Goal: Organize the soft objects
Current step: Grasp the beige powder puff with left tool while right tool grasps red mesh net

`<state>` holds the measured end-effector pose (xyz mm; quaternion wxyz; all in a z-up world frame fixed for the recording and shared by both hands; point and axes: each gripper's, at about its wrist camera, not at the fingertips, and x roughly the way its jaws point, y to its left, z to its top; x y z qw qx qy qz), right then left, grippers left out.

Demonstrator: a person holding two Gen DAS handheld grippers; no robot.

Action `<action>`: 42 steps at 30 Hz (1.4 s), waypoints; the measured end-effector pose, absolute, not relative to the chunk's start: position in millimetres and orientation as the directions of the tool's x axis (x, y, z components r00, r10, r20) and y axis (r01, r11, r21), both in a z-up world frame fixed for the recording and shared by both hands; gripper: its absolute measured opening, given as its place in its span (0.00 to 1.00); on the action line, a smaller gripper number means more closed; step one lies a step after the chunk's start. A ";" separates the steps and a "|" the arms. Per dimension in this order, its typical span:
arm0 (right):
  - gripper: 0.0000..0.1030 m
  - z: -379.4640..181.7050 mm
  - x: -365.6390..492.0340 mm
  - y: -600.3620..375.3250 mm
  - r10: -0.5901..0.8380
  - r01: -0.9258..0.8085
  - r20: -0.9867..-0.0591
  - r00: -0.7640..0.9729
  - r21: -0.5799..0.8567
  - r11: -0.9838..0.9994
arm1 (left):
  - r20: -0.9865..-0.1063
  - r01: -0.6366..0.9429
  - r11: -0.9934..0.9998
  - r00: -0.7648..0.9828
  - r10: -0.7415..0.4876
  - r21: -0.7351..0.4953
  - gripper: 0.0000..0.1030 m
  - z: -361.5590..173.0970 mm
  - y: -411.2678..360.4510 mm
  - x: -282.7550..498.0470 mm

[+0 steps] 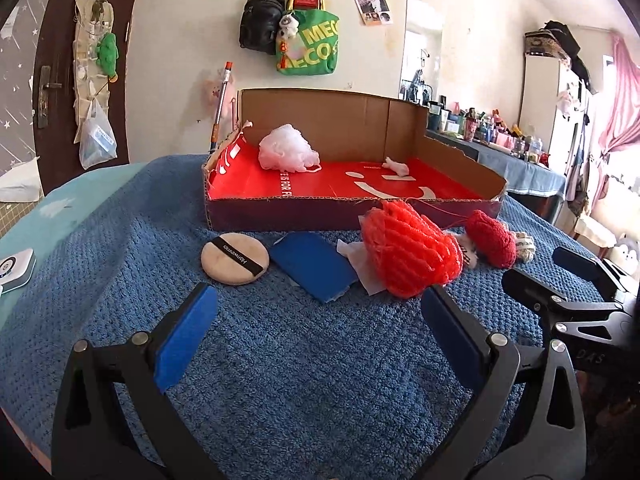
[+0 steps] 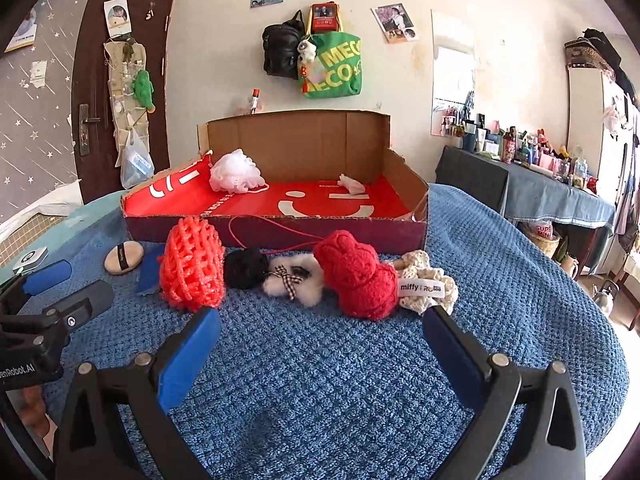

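While both grippers – left (image 1: 316, 312), right (image 2: 320, 334) – gape empty over the blue knitted blanket (image 2: 320, 380), the red mesh bath puff (image 2: 193, 266) lies near the shallow red-lined cardboard box (image 2: 276, 230); a white puff (image 2: 234, 176) sits inside.

Ahead of me a green tote bag (image 2: 335, 66) and black backpack (image 2: 282, 53) hang on the wall; a brown door (image 2: 94, 92) stands left, a cluttered dresser (image 2: 536, 184) right
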<state>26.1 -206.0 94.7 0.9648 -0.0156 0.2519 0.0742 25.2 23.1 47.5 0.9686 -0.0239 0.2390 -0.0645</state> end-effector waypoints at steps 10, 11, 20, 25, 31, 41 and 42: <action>1.00 117.2 48.6 -198.1 0.196 -0.196 -0.497 0.846 0.053 0.979 | -0.504 0.097 0.994 0.857 -0.106 -0.045 1.00 69.4 48.9 53.6; 1.00 119.4 53.3 -195.6 0.212 -0.209 -0.502 0.838 0.062 0.976 | -0.515 0.091 0.995 0.852 -0.099 -0.041 1.00 71.7 54.1 59.7; 0.95 126.7 84.0 -155.0 0.367 -0.379 -0.558 0.744 0.099 0.920 | -0.630 0.126 0.991 0.767 -0.124 -0.042 0.99 68.5 85.9 108.9; 0.81 117.3 96.9 -133.5 0.370 -0.416 -0.614 0.697 0.074 0.906 | -0.690 0.186 0.980 0.700 -0.183 -0.071 0.85 56.2 89.8 128.9; 0.69 102.7 104.6 -127.4 0.378 -0.431 -0.664 0.645 0.092 0.898 | -0.735 0.228 0.969 0.641 -0.221 -0.093 0.67 41.1 89.9 139.9; 0.44 109.5 101.6 -133.7 0.422 -0.455 -0.641 0.641 0.126 0.882 | -0.727 0.243 0.965 0.646 -0.234 -0.095 0.48 46.5 85.7 132.8; 0.44 113.1 101.2 -136.0 0.423 -0.451 -0.634 0.648 0.129 0.883 | -0.721 0.247 0.964 0.650 -0.240 -0.098 0.48 49.8 85.4 130.7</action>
